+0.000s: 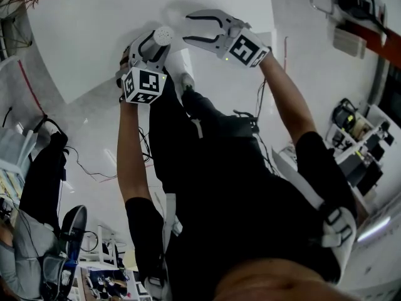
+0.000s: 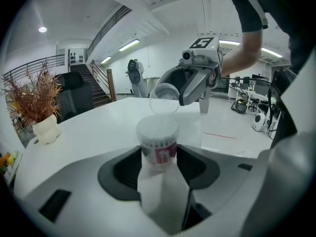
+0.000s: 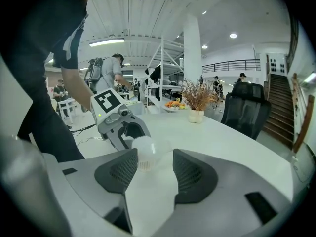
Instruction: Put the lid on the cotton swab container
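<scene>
The cotton swab container (image 2: pixel 158 141) is a small round tub, white on top with a red label and full of swabs. My left gripper (image 2: pixel 159 154) is shut on its sides, over the white table (image 2: pixel 89 127). In the head view that container (image 1: pixel 164 35) sits at the tips of the left gripper (image 1: pixel 160 44). The clear round lid (image 2: pixel 164 98) hangs just behind and above the tub's top, with my right gripper (image 2: pixel 171 97) shut on it. In the right gripper view the lid (image 3: pixel 159 147) shows faintly between the jaws of the right gripper (image 3: pixel 154 157), just in front of the container (image 3: pixel 143 154).
A white vase of dry branches (image 2: pixel 44 127) stands near the table's far edge, also seen as the vase (image 3: pixel 196 113). A black office chair (image 3: pixel 247 112) is behind the table. People (image 3: pixel 111 73) stand among shelves in the background. Cables lie on the floor (image 1: pixel 94 168).
</scene>
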